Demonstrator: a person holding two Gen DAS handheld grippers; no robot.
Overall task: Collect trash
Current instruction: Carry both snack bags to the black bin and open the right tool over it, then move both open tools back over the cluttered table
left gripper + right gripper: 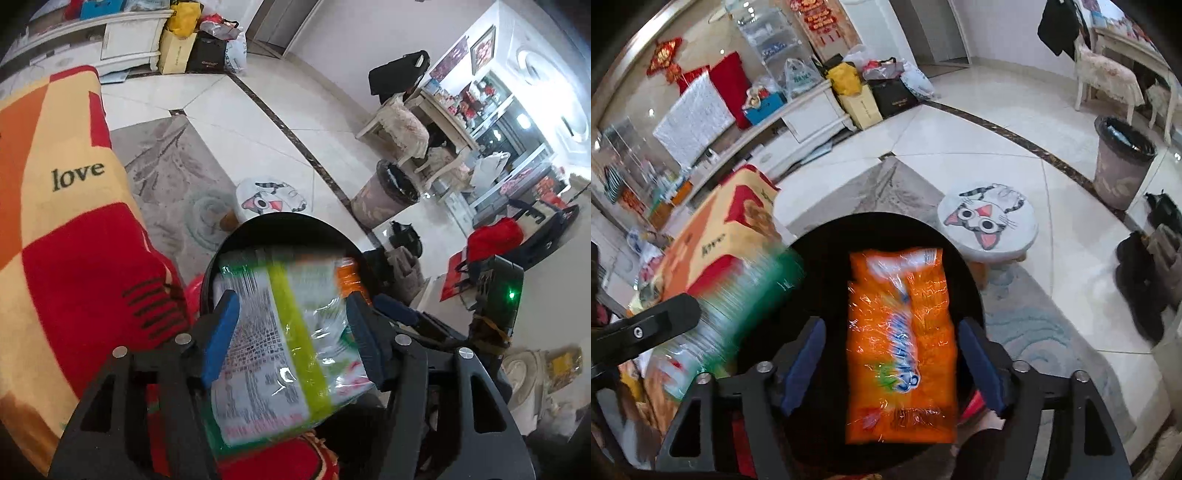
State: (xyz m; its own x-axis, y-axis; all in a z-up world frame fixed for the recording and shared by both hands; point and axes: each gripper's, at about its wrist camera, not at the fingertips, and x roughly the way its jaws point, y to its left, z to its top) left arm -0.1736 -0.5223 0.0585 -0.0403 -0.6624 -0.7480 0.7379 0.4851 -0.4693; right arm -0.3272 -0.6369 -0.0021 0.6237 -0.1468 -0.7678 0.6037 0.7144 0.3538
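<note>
A round black bin sits right below both grippers. My left gripper is open over it, and a green and white plastic wrapper, blurred, lies loose between its blue pads above the bin's mouth. In the right wrist view my right gripper is open too. An orange snack pack hangs between its fingers over the bin, with a gap on each side. The green wrapper shows as a blur at the left there. The orange pack's corner shows in the left wrist view.
A red and orange blanket with "love" on it lies to the left of the bin. Beyond the bin stands a white stool with a cat picture on a grey rug. A lined grey waste basket stands farther off by chairs. Dark shoes line the right.
</note>
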